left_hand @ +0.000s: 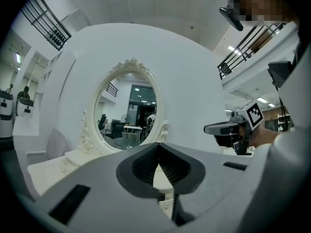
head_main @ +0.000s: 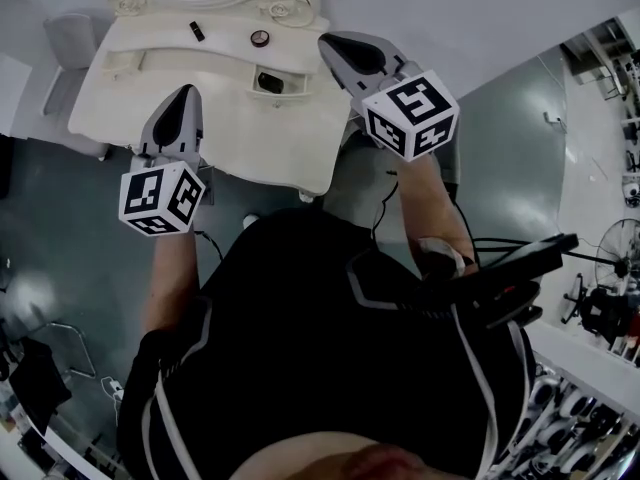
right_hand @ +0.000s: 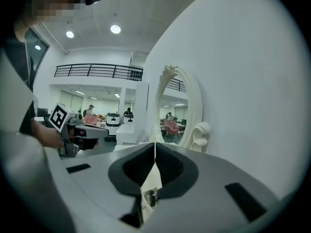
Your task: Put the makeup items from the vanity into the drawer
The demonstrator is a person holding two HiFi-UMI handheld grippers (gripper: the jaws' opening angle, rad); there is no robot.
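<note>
Right gripper (head_main: 328, 42): clenched, empty; the nearer one to the round compact (head_main: 260, 38) — it lies just left
Black stick (head_main: 197, 30): long axis near-far; beyond left gripper (head_main: 184, 92), also clenched

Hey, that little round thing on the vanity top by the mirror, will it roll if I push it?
The round item seems to lie flat, face up, so it would probably slide, not roll. It looks small, so likely light and easily knocked away.
</note>
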